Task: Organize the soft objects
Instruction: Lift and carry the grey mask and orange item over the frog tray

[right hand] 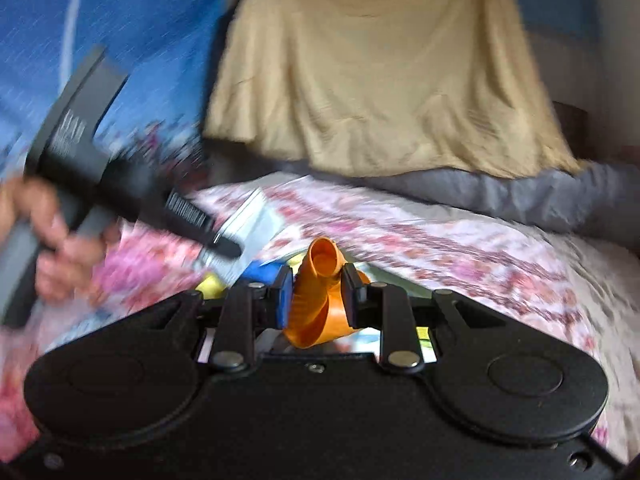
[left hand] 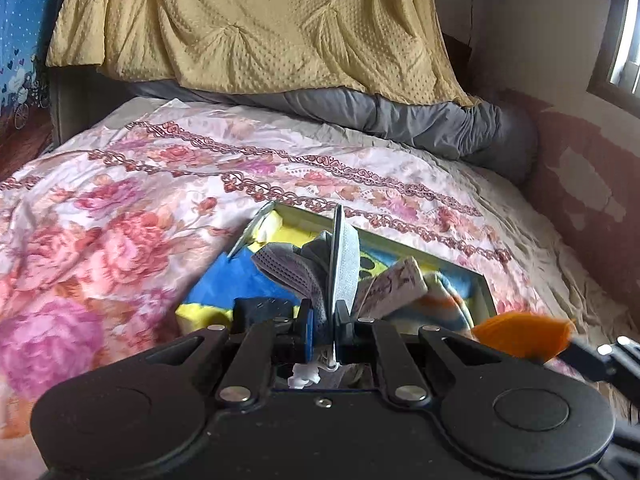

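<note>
Left gripper (left hand: 325, 320): jaws clenched on a grey face mask (left hand: 320, 268), its pleated body and flat strap rising upright between the pads. Directly beyond it, a shallow box (left hand: 486, 294) lying on the bed, holding a blue-and-yellow cloth (left hand: 224, 280), a pale patterned folded piece (left hand: 394, 284) and a striped orange-and-blue soft item (left hand: 448, 308).

Right gripper (right hand: 316, 300): jaws clamped on a limp orange balloon (right hand: 320, 300), open neck pointing up and forward. In the left wrist view the same balloon (left hand: 520, 336) shows at lower right, just beside the box's near corner.

Surface: bed with floral pink-and-white bedspread (left hand: 140, 200). At its head, a grey quilt roll (left hand: 420, 116) with a yellow dimpled blanket (left hand: 260, 28) draped over it.

Room: blue dotted hanging (left hand: 24, 20) at left; patchy plaster wall (left hand: 580, 184) and window frame (left hand: 624, 40) at right.

Hand pose: person's left hand (right hand: 48, 240) wrapped round the other gripper's handle, tool angled down toward the box.

Poorly seen: right wrist view motion-blurred; the box largely hidden behind both gripper bodies; its contents only partly identifiable.
</note>
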Tool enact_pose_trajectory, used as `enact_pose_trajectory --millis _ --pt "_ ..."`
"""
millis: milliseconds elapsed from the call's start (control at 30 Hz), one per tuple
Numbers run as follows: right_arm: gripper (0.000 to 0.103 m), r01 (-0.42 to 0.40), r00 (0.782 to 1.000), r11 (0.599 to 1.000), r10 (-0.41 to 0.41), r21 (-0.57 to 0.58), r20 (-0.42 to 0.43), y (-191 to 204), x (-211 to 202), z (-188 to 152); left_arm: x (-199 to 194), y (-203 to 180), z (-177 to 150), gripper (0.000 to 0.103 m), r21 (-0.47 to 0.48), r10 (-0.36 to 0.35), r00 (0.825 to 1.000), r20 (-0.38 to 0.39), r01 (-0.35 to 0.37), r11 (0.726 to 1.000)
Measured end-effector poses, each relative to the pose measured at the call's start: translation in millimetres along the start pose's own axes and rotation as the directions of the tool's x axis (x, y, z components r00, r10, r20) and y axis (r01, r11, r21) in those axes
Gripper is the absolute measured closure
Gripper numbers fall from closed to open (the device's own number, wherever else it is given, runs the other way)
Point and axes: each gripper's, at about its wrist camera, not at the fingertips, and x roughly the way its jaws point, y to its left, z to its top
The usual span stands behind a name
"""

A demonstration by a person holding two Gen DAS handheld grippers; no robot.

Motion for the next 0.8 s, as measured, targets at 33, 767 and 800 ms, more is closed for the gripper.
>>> enact_pose_trajectory --millis 33,767,800 --pt "0.084 0.02 1.0 0.999 -0.021 0.035 0.014 -7.7 -0.3 0.7 7.3 -0.9 0.6 0.093 -0.007 -0.001 1.0 0.0 0.001 1.0" --pt "0.087 0.124 0.991 0.934 -0.1 0.334 -0.088 -80.3 27.1 -40.0 79.4 -20.5 -21.1 0.09 -0.028 0.045 0.998 -0.054 -0.047 0.999" --pt "0.087 0.122 0.991 0.933 -0.097 0.338 -0.091 -79.1 22.3 -40.4 80.3 -20.4 -20.9 0.09 -0.029 0.047 0.997 -0.053 -0.048 0.998"
